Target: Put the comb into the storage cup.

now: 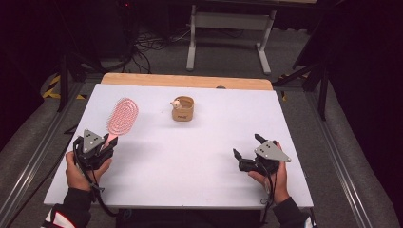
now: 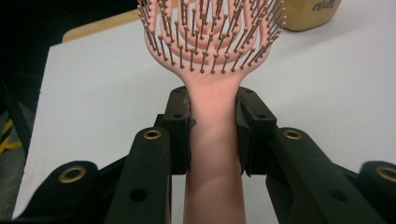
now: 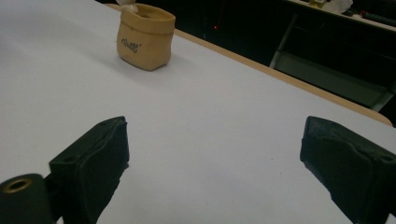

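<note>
Between its jaws, left gripper clamps the pink hairbrush handle.

My left tool grips the pink brush by its handle, one jaw pressed to each side. The oval, vented head faces bristles up, their tips small balls, and points away from me over the white counter's left side.

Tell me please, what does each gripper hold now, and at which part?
The left gripper holds the pink hairbrush by its handle, just below the bristle head. The right gripper is open and holds nothing.
</note>
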`<state>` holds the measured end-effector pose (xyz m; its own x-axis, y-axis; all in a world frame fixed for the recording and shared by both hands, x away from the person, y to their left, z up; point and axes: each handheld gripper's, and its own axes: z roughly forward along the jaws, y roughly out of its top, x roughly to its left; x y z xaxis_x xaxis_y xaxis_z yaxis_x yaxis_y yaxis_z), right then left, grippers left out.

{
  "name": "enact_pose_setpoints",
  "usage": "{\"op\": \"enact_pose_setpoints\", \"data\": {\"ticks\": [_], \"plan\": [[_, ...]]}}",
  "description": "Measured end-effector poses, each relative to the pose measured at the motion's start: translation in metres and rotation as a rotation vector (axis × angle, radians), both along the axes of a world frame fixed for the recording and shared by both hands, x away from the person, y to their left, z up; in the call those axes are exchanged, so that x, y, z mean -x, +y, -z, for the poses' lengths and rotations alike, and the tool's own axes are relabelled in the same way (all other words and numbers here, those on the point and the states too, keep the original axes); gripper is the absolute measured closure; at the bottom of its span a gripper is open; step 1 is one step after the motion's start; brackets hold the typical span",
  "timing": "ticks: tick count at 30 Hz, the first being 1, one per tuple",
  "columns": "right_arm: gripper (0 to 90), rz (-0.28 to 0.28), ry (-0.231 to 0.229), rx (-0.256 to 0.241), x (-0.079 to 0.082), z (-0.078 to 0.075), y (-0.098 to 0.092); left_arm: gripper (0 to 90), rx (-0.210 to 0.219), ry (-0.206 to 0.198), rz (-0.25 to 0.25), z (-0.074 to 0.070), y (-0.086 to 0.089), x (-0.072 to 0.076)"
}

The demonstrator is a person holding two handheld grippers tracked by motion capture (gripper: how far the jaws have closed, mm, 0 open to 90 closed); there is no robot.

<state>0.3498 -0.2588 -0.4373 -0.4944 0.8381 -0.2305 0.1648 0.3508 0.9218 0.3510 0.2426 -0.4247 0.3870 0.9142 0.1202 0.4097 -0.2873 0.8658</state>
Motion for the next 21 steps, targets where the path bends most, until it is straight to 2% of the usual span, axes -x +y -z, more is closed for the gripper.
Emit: {"op": "enact_pose_setpoints", "data": {"ticks": [2,3,9,13,17,21], "plan": [[10.6,-0.041,-0.007,-0.026,-0.003,-0.010,0.001,69.8,0.000,-0.033,0.007,-0.001,-0.003,0.000],[10.6,-0.041,-0.007,-0.026,-0.003,-0.010,0.001,69.8,0.002,-0.056,0.019,-0.001,-0.004,-0.001],[13.7,-0.112,-0.009,-0.065,-0.008,-0.027,0.011,69.8,0.010,-0.127,0.058,-0.003,-0.019,-0.004],[14.4,-0.143,-0.013,-0.087,-0.014,-0.036,0.020,69.8,0.020,-0.151,0.086,-0.005,-0.026,-0.003],[11.6,-0.144,-0.014,-0.117,-0.021,-0.044,0.030,69.7,0.023,-0.172,0.114,-0.007,-0.032,-0.004],[10.9,-0.153,0.000,-0.111,-0.028,-0.047,0.040,69.7,0.019,-0.188,0.138,-0.007,-0.039,-0.003]]}}
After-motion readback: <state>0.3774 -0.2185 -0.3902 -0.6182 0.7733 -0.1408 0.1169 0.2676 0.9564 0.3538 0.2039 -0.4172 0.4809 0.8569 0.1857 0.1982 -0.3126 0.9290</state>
